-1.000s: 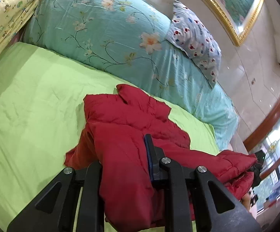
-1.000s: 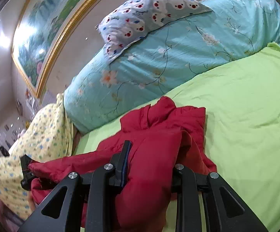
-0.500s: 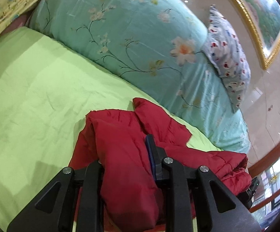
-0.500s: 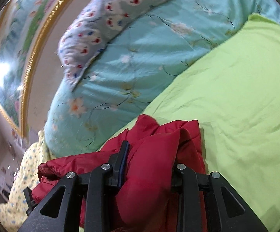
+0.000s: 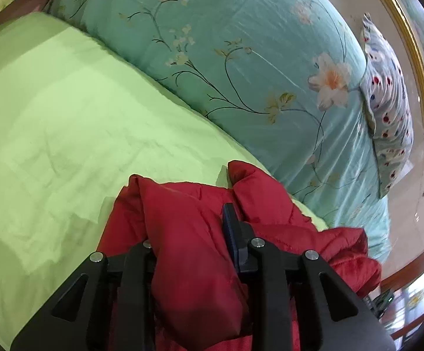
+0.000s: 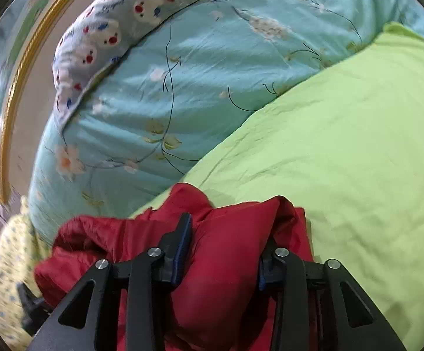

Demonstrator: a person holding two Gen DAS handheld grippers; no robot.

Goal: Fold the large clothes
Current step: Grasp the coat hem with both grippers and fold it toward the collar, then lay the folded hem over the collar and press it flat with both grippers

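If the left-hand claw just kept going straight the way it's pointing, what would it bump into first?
The left gripper already has the red jacket bunched between its jaws, which have just been opening. Straight past that fold lies the green sheet, then probably the teal floral duvet; depth is hard to judge.

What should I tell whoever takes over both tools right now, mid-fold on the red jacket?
Left tool: red jacket bunched between its fingers; jaws have just been opening, fabric not yet dropped.
Right tool: same, jacket fabric between its fingers, jaws just opening.
The jacket lies gathered on the green sheet, close to the teal floral duvet.
Done: the held edge has been carried over onto the rest of the jacket.
Left: let go fully, draw both tools back, check the fold, then flatten it or fold again if it looks bulky.
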